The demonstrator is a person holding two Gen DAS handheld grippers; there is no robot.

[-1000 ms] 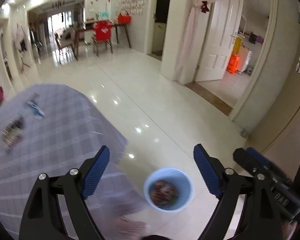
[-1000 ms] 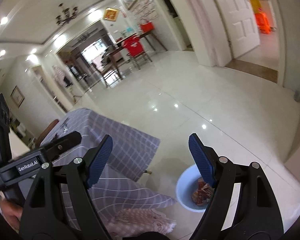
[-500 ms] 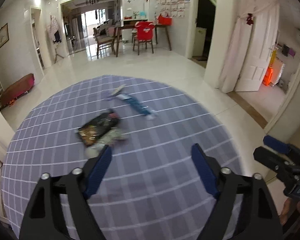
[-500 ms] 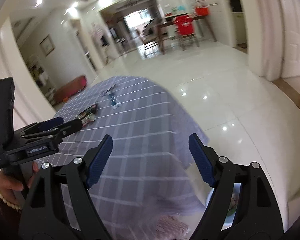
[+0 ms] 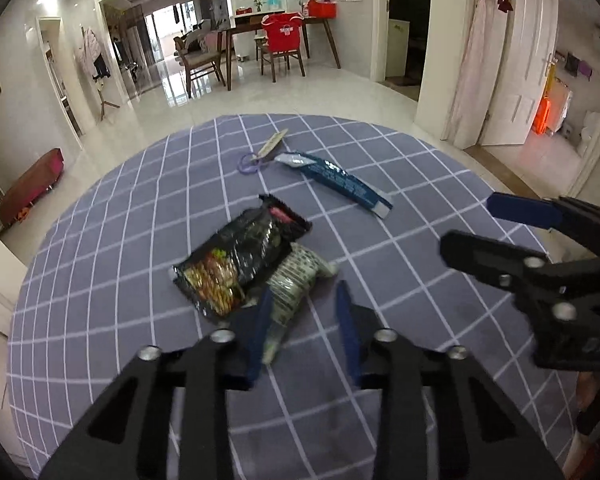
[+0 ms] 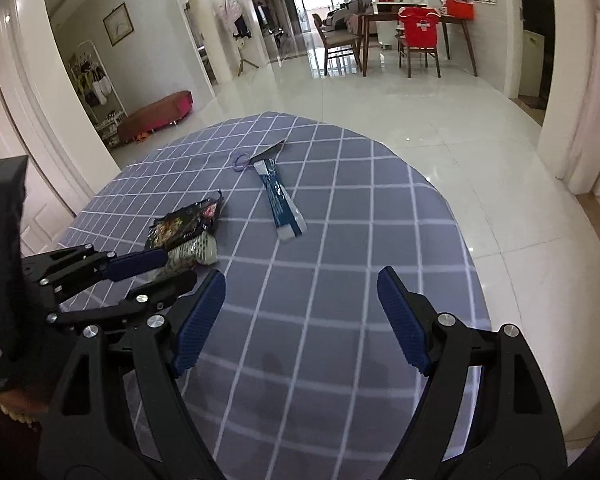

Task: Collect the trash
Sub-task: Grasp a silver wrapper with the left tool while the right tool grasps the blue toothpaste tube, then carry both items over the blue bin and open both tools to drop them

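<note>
Left wrist view, left hand-held gripper (image 5: 304, 312) just narrowed around white wrapper (image 5: 296, 280), right hand-held gripper (image 6: 300, 312) wide, empty

left gripper (image 5: 305, 320): my jaws have just been closing, now narrow, angled down over the white wrapper (image 5: 296, 280), its near end between them
right gripper (image 6: 300, 312): jaws wide, nothing between them, right of that wrapper

The left claw (image 5: 304, 320) is smeared by motion blur, its blue pads (image 5: 260, 320) streaked. The white printed wrapper (image 5: 292, 284) lies partly under the black crinkled snack packet (image 5: 240, 264), and the left pad hides its near end, so pad contact cannot be told. Print on the long blue-and-white wrapper (image 5: 336, 180) is too small to read. The round grey checked tabletop (image 6: 340, 360) is cut off by the lower edge in the right wrist view, behind the right claw (image 6: 300, 316).
</note>
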